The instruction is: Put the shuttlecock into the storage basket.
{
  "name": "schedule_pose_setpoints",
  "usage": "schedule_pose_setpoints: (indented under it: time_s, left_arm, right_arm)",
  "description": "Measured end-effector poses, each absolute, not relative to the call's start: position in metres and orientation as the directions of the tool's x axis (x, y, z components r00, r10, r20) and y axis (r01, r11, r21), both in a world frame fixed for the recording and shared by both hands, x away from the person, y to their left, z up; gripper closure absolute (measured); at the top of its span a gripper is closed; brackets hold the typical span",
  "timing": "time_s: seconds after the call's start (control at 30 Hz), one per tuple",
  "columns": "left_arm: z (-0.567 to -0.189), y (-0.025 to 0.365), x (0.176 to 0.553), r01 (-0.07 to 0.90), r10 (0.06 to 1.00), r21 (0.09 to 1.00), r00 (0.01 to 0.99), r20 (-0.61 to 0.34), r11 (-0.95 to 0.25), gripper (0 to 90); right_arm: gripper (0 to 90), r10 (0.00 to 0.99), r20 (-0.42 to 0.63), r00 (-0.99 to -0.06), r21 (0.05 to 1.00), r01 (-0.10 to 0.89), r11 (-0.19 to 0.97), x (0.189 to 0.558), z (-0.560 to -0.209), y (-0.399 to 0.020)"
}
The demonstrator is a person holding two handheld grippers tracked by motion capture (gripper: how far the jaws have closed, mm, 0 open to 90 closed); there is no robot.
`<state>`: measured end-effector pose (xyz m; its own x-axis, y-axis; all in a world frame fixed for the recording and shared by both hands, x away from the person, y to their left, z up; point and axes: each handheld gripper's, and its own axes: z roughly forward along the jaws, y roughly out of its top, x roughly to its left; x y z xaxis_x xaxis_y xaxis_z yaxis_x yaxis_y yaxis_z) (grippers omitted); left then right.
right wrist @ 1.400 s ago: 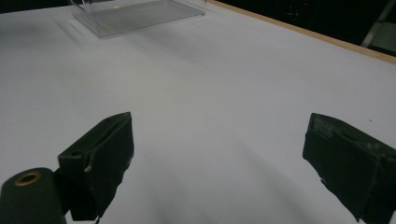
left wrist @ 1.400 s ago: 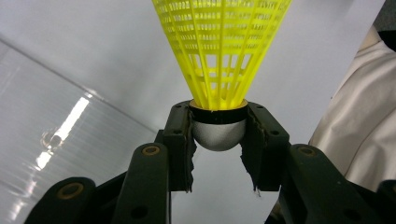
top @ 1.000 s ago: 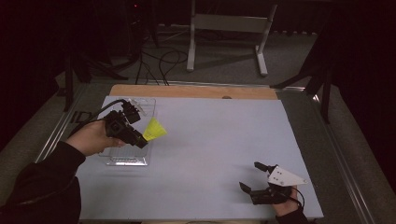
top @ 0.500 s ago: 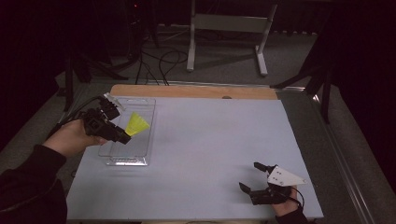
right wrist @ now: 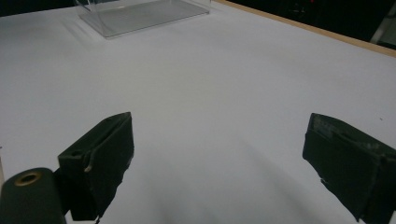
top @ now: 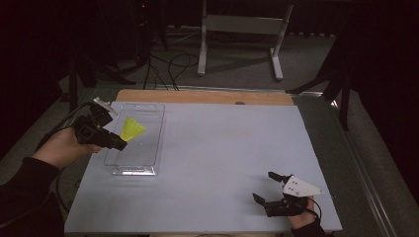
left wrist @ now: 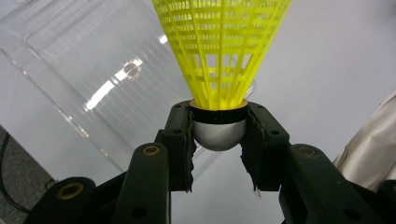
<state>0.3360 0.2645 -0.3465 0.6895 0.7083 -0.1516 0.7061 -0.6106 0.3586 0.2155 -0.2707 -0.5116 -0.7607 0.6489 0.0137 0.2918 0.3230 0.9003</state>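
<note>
Left gripper (left wrist: 218,135) is clamping the yellow shuttlecock (left wrist: 222,51) by its silver-grey cork base, one pad pressing on each side of the black band at the top of the cork; the cork's rounded end is sitting down between the jaws toward the gripper body. Shuttlecock's long axis is running straight along the jaw line, skirt flaring out and away from the gripper. In the high view the left gripper (top: 120,144) is being held roughly level, jaws aiming toward the table's right and slightly up, so the shuttlecock (top: 132,129) is pointing skirt-first over the clear plastic tray (top: 154,148), hanging above the tray's left half, off its floor. Left hand (top: 62,148) is wrapping the gripper body from the table's left edge, dark sleeve coming in from the bottom-left corner, cable trailing off behind. Right gripper (right wrist: 219,158) is standing wide open with nothing between the pads, just bare white table top (right wrist: 210,84) ahead of them. In the high view the right gripper (top: 269,189) is sitting low at the near right part of the table, jaws aiming left, grey three-cornered plate on top, right hand (top: 302,217) gripping it from the bottom edge. It's well apart from the tray and shuttlecock.
</note>
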Motion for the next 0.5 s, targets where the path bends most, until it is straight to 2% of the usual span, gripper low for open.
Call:
schedule_pose_setpoints:
  time_s: [0.5]
  left_arm:
    - [-0.352, 0.289, 0.333, 0.742, 0.751, 0.375, 0.641, -0.157, -0.555, 65.6]
  right_arm:
    - [9.0, 0.648, 0.02, -0.761, 0.9, 0.296, 0.32, 0.216, -0.512, -0.27]
